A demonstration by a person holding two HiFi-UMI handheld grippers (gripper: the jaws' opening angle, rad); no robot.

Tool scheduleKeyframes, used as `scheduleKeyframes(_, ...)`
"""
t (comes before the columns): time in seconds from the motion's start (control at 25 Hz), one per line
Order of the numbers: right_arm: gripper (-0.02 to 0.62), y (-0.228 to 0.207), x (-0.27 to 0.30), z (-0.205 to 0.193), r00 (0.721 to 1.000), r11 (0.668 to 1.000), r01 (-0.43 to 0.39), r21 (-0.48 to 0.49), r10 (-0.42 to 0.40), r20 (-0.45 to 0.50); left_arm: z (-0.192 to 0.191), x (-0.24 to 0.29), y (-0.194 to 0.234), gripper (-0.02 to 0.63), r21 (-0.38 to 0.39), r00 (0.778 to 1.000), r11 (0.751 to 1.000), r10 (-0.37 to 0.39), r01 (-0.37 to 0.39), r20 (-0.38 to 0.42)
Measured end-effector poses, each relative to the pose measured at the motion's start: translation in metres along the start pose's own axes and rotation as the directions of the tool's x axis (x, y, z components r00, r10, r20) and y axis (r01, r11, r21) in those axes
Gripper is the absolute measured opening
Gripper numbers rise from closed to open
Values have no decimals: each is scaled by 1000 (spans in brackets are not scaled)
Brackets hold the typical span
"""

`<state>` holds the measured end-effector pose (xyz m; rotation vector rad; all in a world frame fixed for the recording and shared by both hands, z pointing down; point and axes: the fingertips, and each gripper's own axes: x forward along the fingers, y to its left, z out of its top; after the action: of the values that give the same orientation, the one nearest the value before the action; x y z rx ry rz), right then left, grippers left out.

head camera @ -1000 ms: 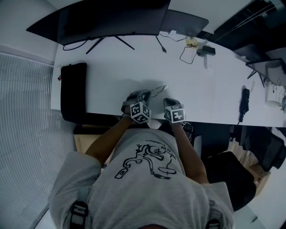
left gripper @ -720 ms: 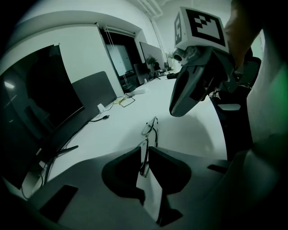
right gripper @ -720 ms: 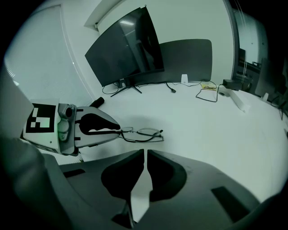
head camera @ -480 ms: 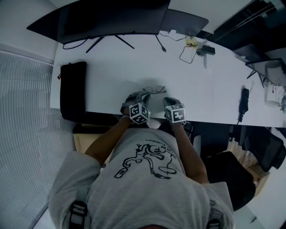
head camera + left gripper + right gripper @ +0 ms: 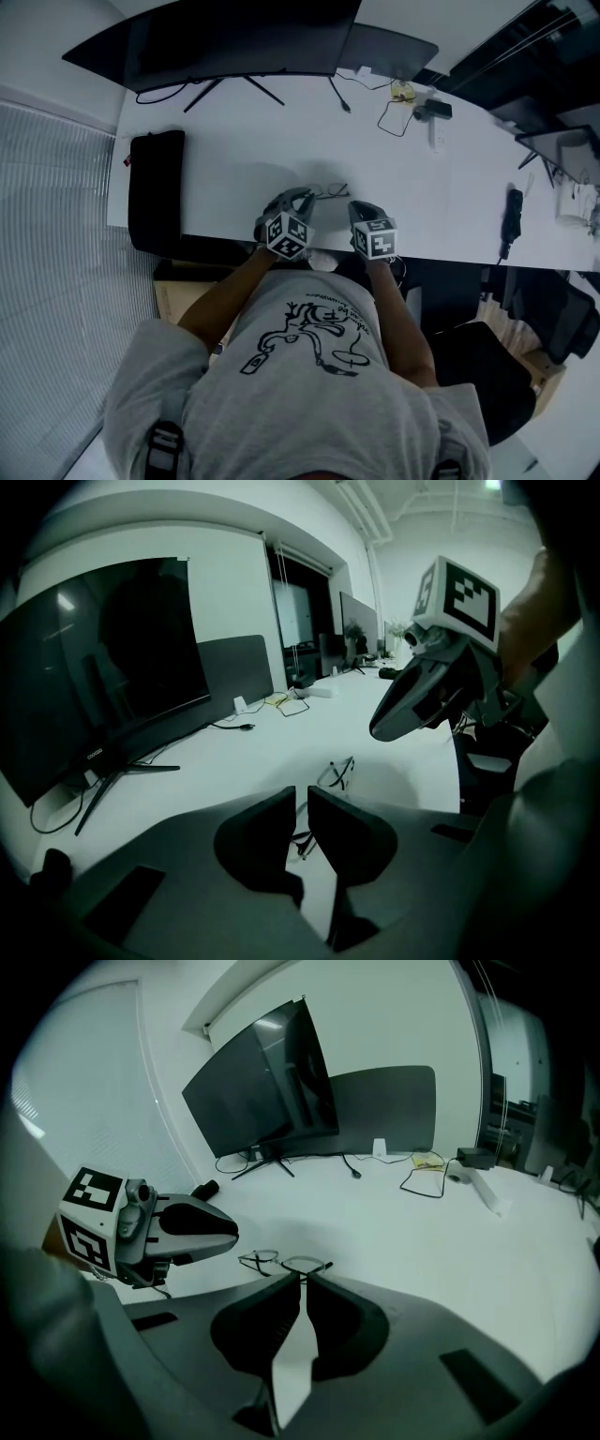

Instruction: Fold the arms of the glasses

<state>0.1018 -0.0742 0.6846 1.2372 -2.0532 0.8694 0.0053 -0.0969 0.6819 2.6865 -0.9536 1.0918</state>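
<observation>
The glasses (image 5: 328, 190) lie on the white table (image 5: 234, 141) at mid-frame, just ahead of the left gripper (image 5: 301, 799) and right gripper (image 5: 302, 1277), both pressed nearly together on nothing, so at least one arm probably waits to be folded.

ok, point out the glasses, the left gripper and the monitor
glasses (image 5: 301, 1264), right gripper view, on one lens.
left gripper (image 5: 301, 797), left gripper view, midway between its fingertips.
monitor (image 5: 262, 1082), right gripper view, middle of the dark screen.

Left claw (image 5: 302, 797), right claw (image 5: 302, 1279); near-closed
</observation>
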Motion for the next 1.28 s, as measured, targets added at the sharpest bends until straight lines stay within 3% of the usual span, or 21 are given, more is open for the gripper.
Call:
scheduleKeyframes(0.36,31,-9,-28,41,995,1000,24,-20,-22,101,37,-20,13,39,-173,996,984,-17,31,86)
scheduleKeyframes(0.56,31,-6,-50,70,986,999,23,-43,-15,164,62,-34,18,32,-231,990,971,-26,58,142)
scheduleKeyframes(1.28,28,34,-145,160,932,988,3,-154,53,358,166,-113,30,23,-320,931,935,-25,150,363)
